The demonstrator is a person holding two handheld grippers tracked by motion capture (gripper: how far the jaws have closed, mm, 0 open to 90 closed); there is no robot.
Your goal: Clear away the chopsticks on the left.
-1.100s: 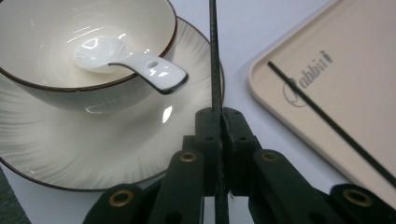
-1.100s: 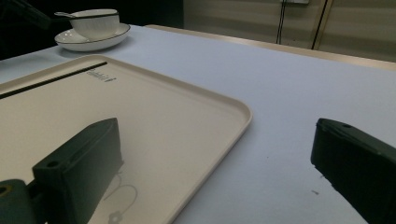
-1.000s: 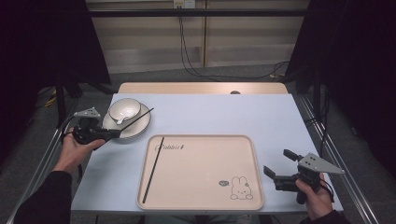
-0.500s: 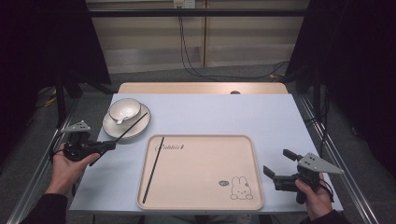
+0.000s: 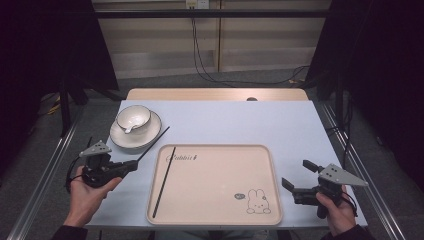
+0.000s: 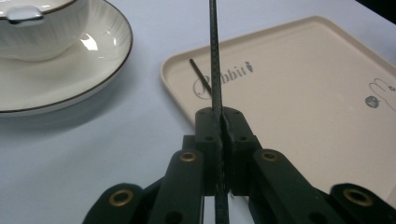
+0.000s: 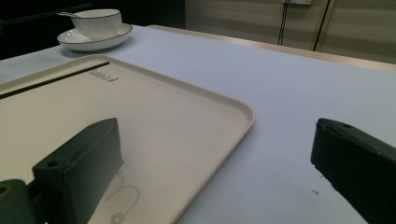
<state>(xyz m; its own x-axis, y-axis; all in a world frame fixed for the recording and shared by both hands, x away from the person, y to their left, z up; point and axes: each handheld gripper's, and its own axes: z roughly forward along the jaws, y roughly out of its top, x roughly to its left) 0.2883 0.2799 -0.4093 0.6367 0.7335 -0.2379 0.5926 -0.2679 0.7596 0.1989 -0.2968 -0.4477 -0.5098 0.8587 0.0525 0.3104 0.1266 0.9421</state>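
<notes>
Work in hand: moving a pair of black chopsticks onto the tray [image 5: 220, 210]. Judging by how things lie, it is about half done.

One chopstick [image 5: 164, 182] is already lying flat in the tray, along its left side, running from near the printed word down toward the near rim.

The second chopstick [image 5: 152, 145] is being held by the left gripper [image 5: 131, 165], jaws pinched tight on its near end. It is sticking out up and to the right, its far tip near the saucer [image 5: 123, 141], above the table [image 5: 250, 125] and just left of the tray's edge. In the left gripper view the stick [image 6: 215, 56] is running straight up from the closed jaws, with the tray corner and the first stick's end just beyond.

Left to do, as I judge it: carrying this stick over the rim and laying it beside the first.

The right gripper [image 5: 292, 186] is resting near the tray's right corner, jaws standing wide, nothing between them.

Containers:
- Tray: one chopstick, otherwise bare but for the rabbit print.
- Saucer: bearing a white bowl [image 5: 133, 119].
- Bowl: a white spoon [image 5: 129, 128] is lying in it, handle over the rim.
</notes>
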